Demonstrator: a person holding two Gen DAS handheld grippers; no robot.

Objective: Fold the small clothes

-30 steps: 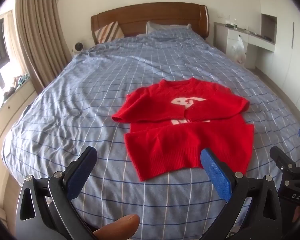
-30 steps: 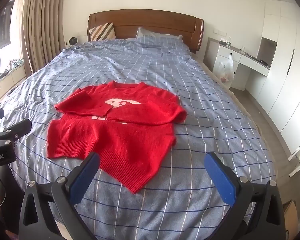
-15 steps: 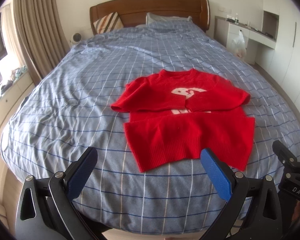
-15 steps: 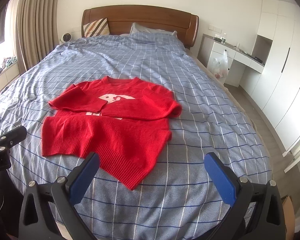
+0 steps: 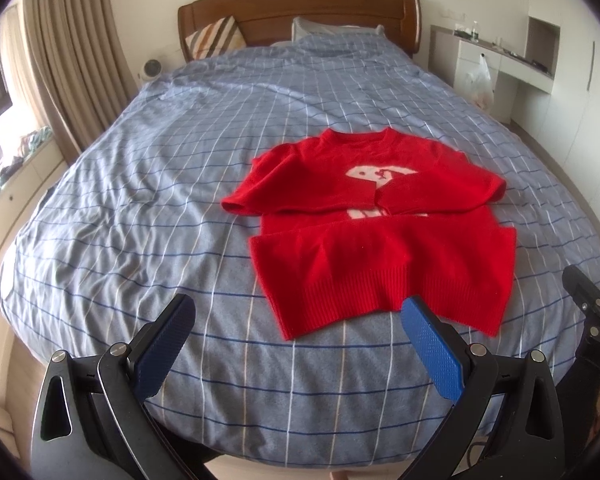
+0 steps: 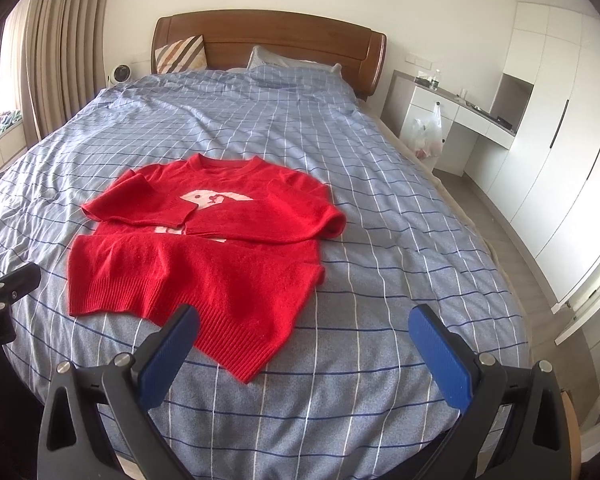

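Observation:
A small red knit sweater (image 5: 380, 256) with a white motif lies flat on the blue checked bed; both sleeves are folded across the chest. It also shows in the right wrist view (image 6: 204, 256). My left gripper (image 5: 296, 332) is open and empty, held above the bed's near edge, short of the sweater's hem. My right gripper (image 6: 304, 340) is open and empty, just short of the sweater's near right hem corner. Part of the right gripper (image 5: 592, 312) shows at the left view's right edge, and part of the left gripper (image 6: 4, 300) at the right view's left edge.
The bed (image 5: 180, 200) has a wooden headboard (image 5: 300, 4) and pillows at the far end. Curtains (image 5: 68, 52) and a window sill stand to the left. A white desk (image 6: 460, 120) with a hanging plastic bag and wardrobes stand to the right.
Both grippers have pulled back and risen a little from the bed, so the sweater looks smaller and farther. Both stay open. The sweater has not moved.

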